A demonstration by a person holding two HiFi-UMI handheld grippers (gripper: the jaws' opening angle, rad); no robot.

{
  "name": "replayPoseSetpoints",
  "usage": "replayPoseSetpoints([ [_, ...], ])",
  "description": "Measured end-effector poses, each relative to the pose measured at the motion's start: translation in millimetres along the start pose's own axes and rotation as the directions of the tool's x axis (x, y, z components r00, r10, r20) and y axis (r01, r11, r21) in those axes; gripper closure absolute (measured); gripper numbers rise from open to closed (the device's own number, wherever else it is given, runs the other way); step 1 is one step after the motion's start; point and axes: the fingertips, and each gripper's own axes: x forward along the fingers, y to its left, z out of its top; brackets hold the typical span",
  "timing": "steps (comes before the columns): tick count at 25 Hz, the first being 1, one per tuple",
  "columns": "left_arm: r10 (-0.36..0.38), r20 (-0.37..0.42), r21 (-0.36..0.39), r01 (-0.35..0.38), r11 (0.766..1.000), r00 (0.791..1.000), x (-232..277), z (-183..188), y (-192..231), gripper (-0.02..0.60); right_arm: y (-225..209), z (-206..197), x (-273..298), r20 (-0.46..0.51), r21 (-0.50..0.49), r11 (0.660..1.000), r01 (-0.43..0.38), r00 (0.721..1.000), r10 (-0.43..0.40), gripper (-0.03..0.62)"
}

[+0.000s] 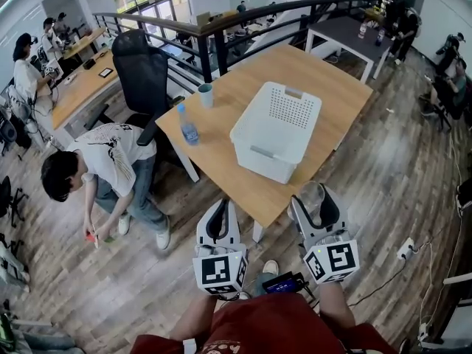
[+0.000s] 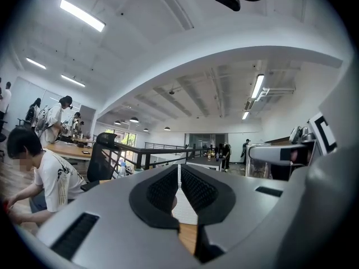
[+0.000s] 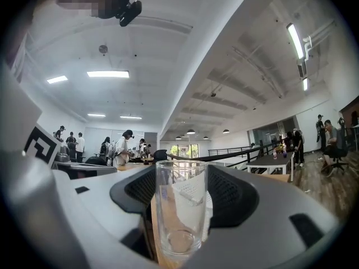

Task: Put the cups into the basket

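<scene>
A white perforated basket point(image 1: 277, 129) stands in the middle of the wooden table point(image 1: 243, 87). My right gripper point(image 1: 313, 198) is shut on a clear glass cup point(image 1: 312, 195), held upright off the table's near edge; the cup point(image 3: 180, 206) fills the middle of the right gripper view. My left gripper point(image 1: 218, 220) hangs beside it, shut with nothing between its pads point(image 2: 193, 186). A teal cup point(image 1: 206, 95) stands at the table's far left edge.
A blue-capped water bottle point(image 1: 189, 126) stands on the table's left side. A black office chair point(image 1: 141, 72) is behind it. A person in a white shirt point(image 1: 103, 169) crouches on the floor to the left. A railing point(image 1: 243, 21) runs behind the table.
</scene>
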Motion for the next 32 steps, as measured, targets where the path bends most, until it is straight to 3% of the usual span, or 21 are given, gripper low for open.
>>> replayPoseSetpoints([
  [18, -0.02, 0.008, 0.033, 0.02, 0.999, 1.0, 120, 12, -60, 0.56, -123, 3, 55, 0.01, 0.029, 0.999, 0.027, 1.0, -0.027, 0.312],
  [32, 0.029, -0.007, 0.043, -0.029, 0.999, 1.0, 158, 9, -45, 0.56, -146, 0, 103, 0.013, 0.048, 0.999, -0.009, 1.0, 0.008, 0.312],
])
